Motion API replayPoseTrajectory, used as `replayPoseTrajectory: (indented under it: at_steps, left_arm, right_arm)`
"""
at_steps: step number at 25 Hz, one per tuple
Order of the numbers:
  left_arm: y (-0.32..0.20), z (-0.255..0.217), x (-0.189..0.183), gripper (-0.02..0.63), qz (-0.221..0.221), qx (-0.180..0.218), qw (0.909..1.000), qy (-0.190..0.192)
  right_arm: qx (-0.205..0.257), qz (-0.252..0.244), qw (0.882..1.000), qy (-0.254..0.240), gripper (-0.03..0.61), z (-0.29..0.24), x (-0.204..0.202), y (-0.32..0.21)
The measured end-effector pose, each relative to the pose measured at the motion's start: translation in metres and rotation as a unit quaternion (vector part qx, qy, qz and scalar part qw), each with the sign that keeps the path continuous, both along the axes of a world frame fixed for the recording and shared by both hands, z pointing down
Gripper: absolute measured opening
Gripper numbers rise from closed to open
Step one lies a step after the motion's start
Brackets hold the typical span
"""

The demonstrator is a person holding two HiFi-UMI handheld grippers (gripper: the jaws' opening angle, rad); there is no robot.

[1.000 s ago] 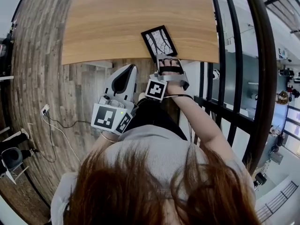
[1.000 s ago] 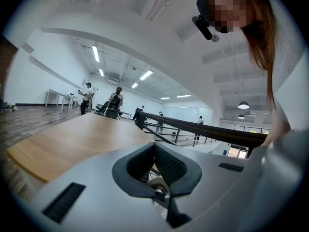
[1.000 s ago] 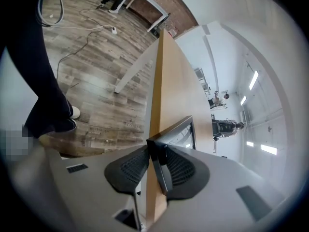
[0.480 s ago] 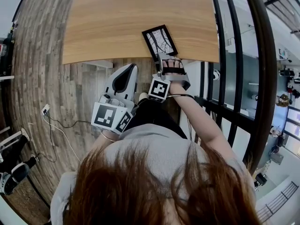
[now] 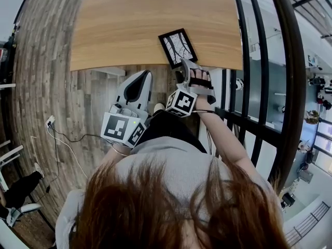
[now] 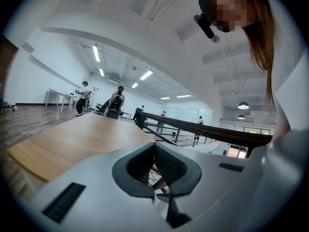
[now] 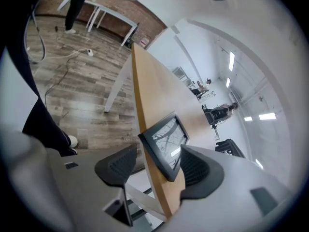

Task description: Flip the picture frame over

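The right gripper (image 7: 154, 166) has just been spreading its jaws, and they now stand wide. At the centre of the right gripper view, the near corner of the picture frame (image 7: 164, 141) sits between them, with neither pad pressing on it. The left gripper (image 5: 147, 73), lower left of centre in the head view, has its jaws pressed together on nothing. The frame lies flat, picture side up, at the table's (image 5: 129, 25) near edge, right of centre. With the frame let go like this, the flip looks done and only pulling away remains.
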State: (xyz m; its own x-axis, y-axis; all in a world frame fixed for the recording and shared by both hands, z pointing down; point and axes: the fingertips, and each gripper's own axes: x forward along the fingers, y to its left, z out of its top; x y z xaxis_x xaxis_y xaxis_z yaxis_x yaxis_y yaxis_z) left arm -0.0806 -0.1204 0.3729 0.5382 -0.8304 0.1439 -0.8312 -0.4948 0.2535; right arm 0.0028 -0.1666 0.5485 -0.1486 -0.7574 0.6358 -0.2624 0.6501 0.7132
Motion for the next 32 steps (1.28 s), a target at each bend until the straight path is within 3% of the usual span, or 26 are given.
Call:
replayPoseTrajectory:
  at_steps: [5, 8, 11, 16, 17, 19, 21, 22, 24, 32]
  left_arm:
    - [-0.004, -0.003, -0.001, 0.006, -0.002, 0.001, 1.0, 0.009]
    - [-0.006, -0.01, 0.0, 0.006, 0.001, 0.01, 0.9999, 0.009]
    - [-0.007, -0.018, 0.002, 0.006, 0.006, 0.029, 0.9996, 0.004]
    - [-0.01, -0.036, 0.009, 0.006, 0.015, 0.058, 0.9982, -0.001]
    - [-0.01, -0.04, 0.01, 0.006, 0.017, 0.063, 0.9979, 0.0]
    - [-0.01, -0.047, 0.012, 0.006, 0.02, 0.072, 0.9972, 0.002]
    - [-0.012, -0.054, 0.013, 0.006, 0.02, 0.082, 0.9965, 0.002]
    - [-0.013, -0.057, 0.013, 0.006, 0.019, 0.086, 0.9961, 0.002]
    - [-0.013, -0.063, 0.011, 0.006, 0.019, 0.093, 0.9955, 0.003]
    - [-0.012, -0.074, 0.014, 0.006, 0.025, 0.109, 0.9938, 0.003]
  right_arm:
    - [0.024, 0.043, 0.992, -0.112, 0.268, -0.064, 0.008, 0.001]
    - [0.028, 0.066, 0.969, -0.235, 0.267, -0.112, 0.006, 0.003]
    - [0.052, 0.078, 0.935, -0.341, 0.264, -0.162, 0.007, 0.003]
    - [0.099, 0.081, 0.881, -0.455, 0.227, -0.224, 0.012, 0.002]
    - [0.105, 0.084, 0.865, -0.484, 0.186, -0.233, 0.015, 0.003]
    - [0.11, 0.087, 0.827, -0.545, 0.019, -0.248, 0.022, 0.006]
    - [0.103, 0.09, 0.793, -0.593, 0.015, -0.26, 0.027, 0.008]
    - [0.102, 0.092, 0.783, -0.607, 0.015, -0.265, 0.029, 0.01]
    - [0.113, 0.093, 0.776, -0.613, 0.015, -0.273, 0.031, 0.014]
    - [0.132, 0.091, 0.79, -0.591, 0.015, -0.279, 0.026, 0.019]
